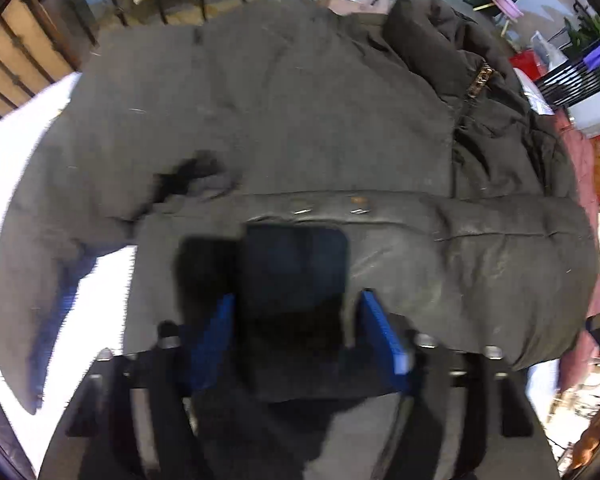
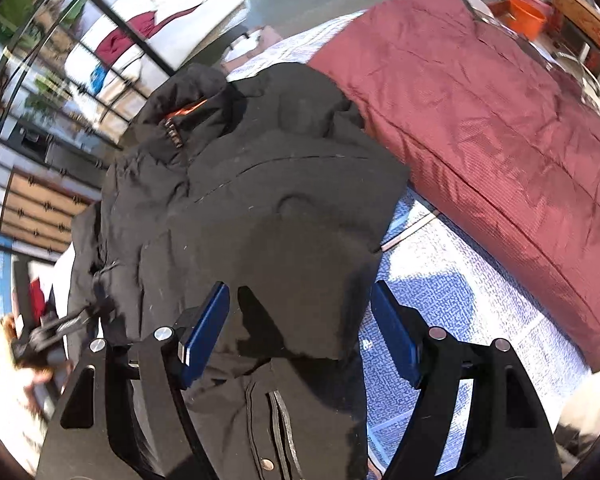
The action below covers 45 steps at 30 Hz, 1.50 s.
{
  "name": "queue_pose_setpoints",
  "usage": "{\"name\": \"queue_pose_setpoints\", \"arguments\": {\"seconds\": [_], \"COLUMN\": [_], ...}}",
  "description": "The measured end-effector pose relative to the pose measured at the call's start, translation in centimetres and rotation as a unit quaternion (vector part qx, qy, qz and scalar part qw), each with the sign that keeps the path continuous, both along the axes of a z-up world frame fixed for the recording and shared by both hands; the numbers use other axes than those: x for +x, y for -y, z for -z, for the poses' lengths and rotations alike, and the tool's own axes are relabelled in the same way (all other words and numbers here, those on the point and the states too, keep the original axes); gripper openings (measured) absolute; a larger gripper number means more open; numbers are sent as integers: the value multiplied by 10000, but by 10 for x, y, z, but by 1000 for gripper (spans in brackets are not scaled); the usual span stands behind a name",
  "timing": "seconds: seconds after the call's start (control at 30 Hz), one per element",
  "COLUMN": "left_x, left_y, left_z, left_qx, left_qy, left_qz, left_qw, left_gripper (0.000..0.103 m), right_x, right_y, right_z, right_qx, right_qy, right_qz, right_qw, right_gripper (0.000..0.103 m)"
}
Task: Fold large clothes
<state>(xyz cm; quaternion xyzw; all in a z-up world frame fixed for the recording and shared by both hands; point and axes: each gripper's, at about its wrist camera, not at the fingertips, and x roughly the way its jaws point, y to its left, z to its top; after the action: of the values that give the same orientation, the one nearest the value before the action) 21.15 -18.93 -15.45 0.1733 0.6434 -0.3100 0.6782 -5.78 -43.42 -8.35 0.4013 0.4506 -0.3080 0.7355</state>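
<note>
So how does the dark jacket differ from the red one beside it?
The dark jacket lies rumpled under the right gripper, with a sleeve folded across it; the red jacket lies stretched out and untouched. The dark one is matte, the red one faintly shiny. Both are padded and rest on the same patterned sheet.

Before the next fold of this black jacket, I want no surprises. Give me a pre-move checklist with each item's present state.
1. Right gripper free of cloth: ok, jaws open, pads clear.
2. Left gripper gripping the black jacket: cannot tell, blurred; a dark flap sits between the pads.
3. Sleeve folded across the body: ok.
4. Jacket clear of the red quilted coat: not ok, edges meet.
5. Collar flat: not ok, bunched.
</note>
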Motion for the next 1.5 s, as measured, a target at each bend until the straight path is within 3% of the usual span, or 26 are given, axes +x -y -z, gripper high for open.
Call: {"name": "queue_pose_setpoints", "arguments": {"seconds": [0.03, 0.1, 0.17, 0.3, 0.37, 0.53, 0.6, 0.63, 0.7, 0.77, 0.83, 0.97, 1.07, 1.27, 1.5], "left_x": [-1, -4, -7, -9, 3, 27, 28, 26, 20, 10, -1, -13, -4, 16, 18], "left_y": [5, 15, 24, 45, 54, 66, 64, 59, 48, 36, 34, 50, 59, 65, 51], "left_z": [0, -6, -22, -72, -82, -44, -34, -36, -43, -50, -46, -16, -1, 13, 0], "left_qx": [39, 108, 14, -155, -147, 485, 734, 772, 562, 292, 180, 797, 997, 1214, 901], "left_qy": [74, 301, 592, 1838, 2016, 1351, 1416, 1501, 1636, 1816, 1760, 1705, 1431, 1132, 1090], "left_qz": [60, 308, 527, 903, 819, 546, 419, 315, 131, -24, 137, 690, 652, 525, 397], "left_qw": [9999, 9990, 9969, 9787, 9759, 9881, 9863, 9851, 9848, 9829, 9841, 9797, 9825, 9847, 9892], "left_gripper": [51, 19, 14, 12, 12, 27, 53, 58, 74, 81, 82, 82, 82, 98, 96], "right_x": [0, 2, 2, 8, 14, 52, 71, 82, 101, 111, 117, 122, 127, 127, 128], "right_y": [0, -2, -2, -2, -3, -13, -21, -25, -29, -29, -25, -19, -16, -10, -20], "right_z": [0, 3, 7, 2, -6, -14, -11, -7, 5, 20, 39, 63, 75, 97, 104], "right_qx": [-10, -29, -44, -264, -462, -949, -1125, -1199, -1290, -1370, -1314, -1127, -1055, -1018, -1349], "right_qy": [-6, -49, -142, -172, -48, -106, -214, -307, -627, -966, -1283, -1526, -1668, -1692, -1778], "right_qz": [-29, -85, -102, -170, -235, -904, -1296, -1511, -1846, -1998, -2057, -2112, -2183, -2268, -2238], "right_qw": [10000, 9999, 9998, 9994, 9986, 9913, 9849, 9807, 9723, 9654, 9612, 9589, 9557, 9537, 9488], "right_gripper": [73, 73, 73, 73, 73, 73, 73, 73, 73, 73, 74, 82, 87, 94, 97]}}
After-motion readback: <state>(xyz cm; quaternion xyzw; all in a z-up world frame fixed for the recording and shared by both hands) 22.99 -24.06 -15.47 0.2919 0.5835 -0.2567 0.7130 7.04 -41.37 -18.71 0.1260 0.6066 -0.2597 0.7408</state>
